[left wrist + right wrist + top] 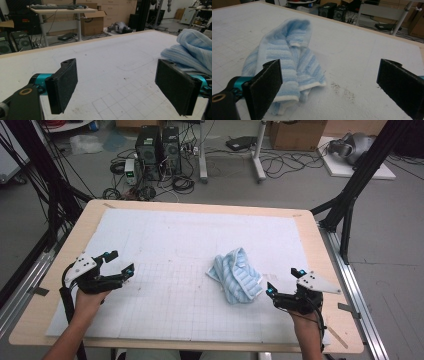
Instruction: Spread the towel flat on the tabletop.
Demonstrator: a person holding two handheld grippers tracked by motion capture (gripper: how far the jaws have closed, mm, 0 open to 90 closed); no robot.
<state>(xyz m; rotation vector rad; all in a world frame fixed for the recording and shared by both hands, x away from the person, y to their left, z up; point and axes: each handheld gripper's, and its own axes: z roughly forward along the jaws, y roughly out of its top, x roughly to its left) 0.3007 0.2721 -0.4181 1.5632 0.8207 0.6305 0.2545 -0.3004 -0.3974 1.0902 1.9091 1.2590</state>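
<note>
A crumpled light-blue striped towel (235,275) lies in a heap on the white gridded mat (175,245), right of the table's middle. My left gripper (120,262) hovers over the mat's left side, well apart from the towel, its jaws wide open and empty. In the left gripper view the towel (192,47) rises at the far right, beyond the right pad (175,86). My right gripper (284,281) sits just right of the towel, open, nothing between its jaws. In the right gripper view the towel (287,60) lies ahead and left, partly behind the left pad (264,86).
The wooden table (65,255) frames the mat on all sides. Black frame poles (350,195) stand at the left and right corners. Beyond the far edge, computer towers (157,150), cables and a cardboard box (295,132) sit on the floor.
</note>
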